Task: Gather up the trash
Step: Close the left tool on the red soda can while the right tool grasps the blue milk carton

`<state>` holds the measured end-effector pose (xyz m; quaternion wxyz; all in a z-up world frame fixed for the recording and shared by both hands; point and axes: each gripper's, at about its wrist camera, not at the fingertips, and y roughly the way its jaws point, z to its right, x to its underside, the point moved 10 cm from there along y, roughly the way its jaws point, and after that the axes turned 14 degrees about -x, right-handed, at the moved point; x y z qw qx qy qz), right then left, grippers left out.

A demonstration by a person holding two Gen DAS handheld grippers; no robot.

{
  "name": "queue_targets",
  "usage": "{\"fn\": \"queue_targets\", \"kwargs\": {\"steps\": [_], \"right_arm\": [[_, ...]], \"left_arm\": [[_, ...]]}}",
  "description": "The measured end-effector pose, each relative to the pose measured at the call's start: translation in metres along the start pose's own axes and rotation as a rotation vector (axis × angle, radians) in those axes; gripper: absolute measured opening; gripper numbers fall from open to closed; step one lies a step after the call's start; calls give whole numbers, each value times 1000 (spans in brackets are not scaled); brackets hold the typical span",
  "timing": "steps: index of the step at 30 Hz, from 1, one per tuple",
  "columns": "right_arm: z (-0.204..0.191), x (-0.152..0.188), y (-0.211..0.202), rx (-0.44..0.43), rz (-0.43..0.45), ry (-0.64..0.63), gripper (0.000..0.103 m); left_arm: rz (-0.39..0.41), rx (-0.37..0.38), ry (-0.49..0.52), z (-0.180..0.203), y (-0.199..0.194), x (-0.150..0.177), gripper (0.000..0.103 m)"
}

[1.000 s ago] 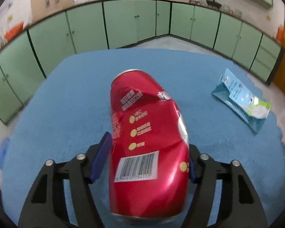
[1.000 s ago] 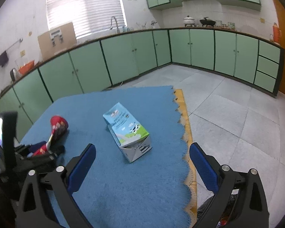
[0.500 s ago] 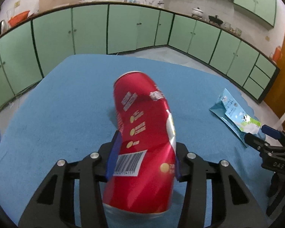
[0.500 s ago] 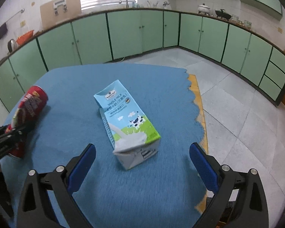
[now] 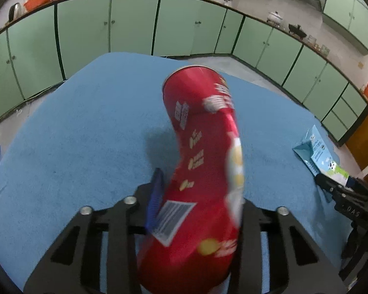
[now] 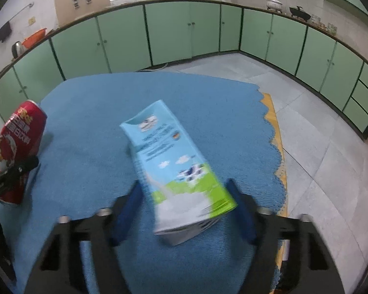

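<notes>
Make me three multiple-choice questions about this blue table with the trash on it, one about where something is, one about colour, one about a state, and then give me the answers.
1. Where is the milk carton?
A. On the floor tiles
B. Between the right claw's fingers on the blue cloth
C. On the counter by the sink

2. What colour is the drink can?
A. Red
B. Silver
C. Yellow

3. What shape is the can in?
A. Smooth and unmarked
B. Flattened into a disc
C. Dented and bent at its middle

Answers:
1 B: the right wrist view shows the carton lying on the cloth with a blue pad on each side, the jaws closing.
2 A: its body is red with pale print and a barcode.
3 C: the left wrist view shows it kinked where the left claw is closing on it.
</notes>
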<state>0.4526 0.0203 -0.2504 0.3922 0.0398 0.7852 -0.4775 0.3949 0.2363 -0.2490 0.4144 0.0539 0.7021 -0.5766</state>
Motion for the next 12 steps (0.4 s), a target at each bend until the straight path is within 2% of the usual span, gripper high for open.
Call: {"fn": "queue_targets", "kwargs": {"steps": [1, 2, 12], "right_arm": [[-2, 0, -2, -16, 9, -1, 50], [-3, 0, -4, -25, 14, 5, 48], [-14, 15, -34, -49, 57, 21, 47]], "left_arm": [[8, 6, -2, 0, -2, -1, 24], [13, 7, 0, -1, -4, -2, 22], [62, 71, 64, 23, -36, 4, 11]]}}
